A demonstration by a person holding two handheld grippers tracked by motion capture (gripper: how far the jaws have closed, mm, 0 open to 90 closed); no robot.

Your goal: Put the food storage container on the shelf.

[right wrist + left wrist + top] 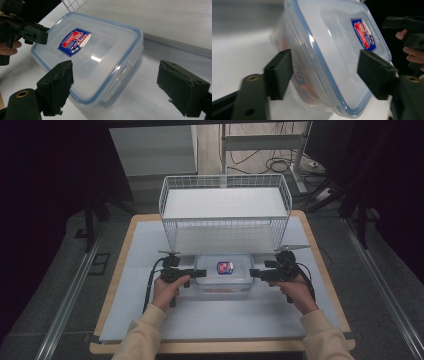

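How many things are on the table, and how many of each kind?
Clear plastic box with lid: 1
White wire basket: 1
Black grippers, left gripper and right gripper: 2
Total: 4

The container (100, 62) is clear, glossy plastic with a smooth translucent lid (332, 45) edged in blue and bearing a shiny printed label (74, 41). The basket (225, 212) is white-coated wire mesh. The left gripper (324, 72) and right gripper (120, 87) are matt black plastic; the table (120, 265) shows a wood edge under a matt pale sheet (145, 245).
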